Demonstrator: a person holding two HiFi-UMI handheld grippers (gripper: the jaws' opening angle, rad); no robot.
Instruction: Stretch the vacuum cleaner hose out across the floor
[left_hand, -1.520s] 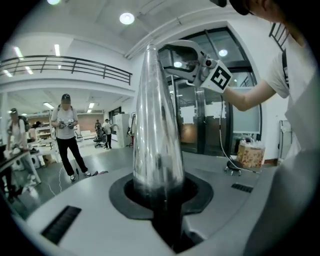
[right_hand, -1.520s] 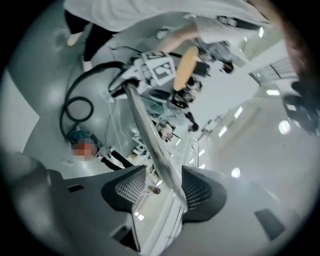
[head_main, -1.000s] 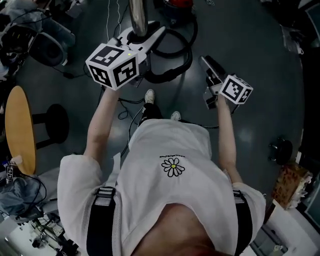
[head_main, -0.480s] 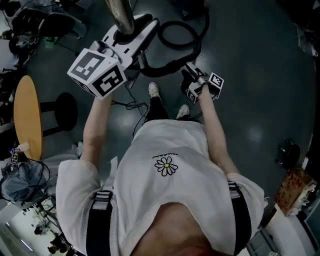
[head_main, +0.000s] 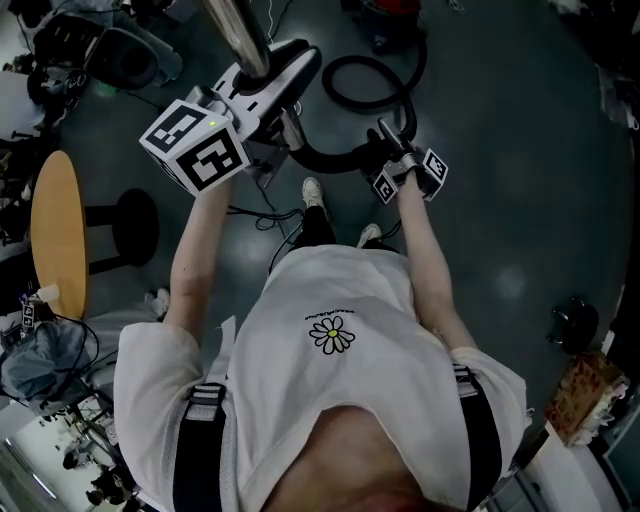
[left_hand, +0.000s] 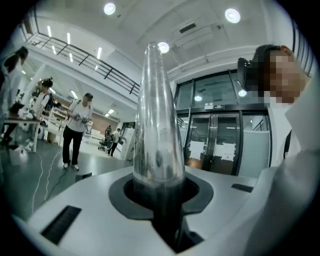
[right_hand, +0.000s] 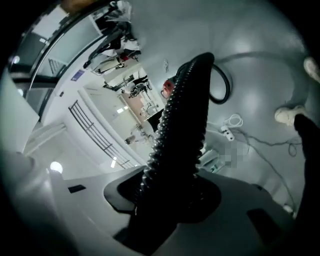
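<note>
Your right gripper (head_main: 388, 140) has dropped, jaws just closing on the black ribbed vacuum hose (right_hand: 182, 125); left gripper's (head_main: 275, 75) jaws clamp the shiny metal tube (left_hand: 157, 125), probably anchoring that end

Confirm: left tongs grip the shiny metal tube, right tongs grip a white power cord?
Not the cord. The right gripper view shows the right tongs around the black ribbed hose, their jaws having just closed further on it. The left tongs do grip the metal tube.
</note>
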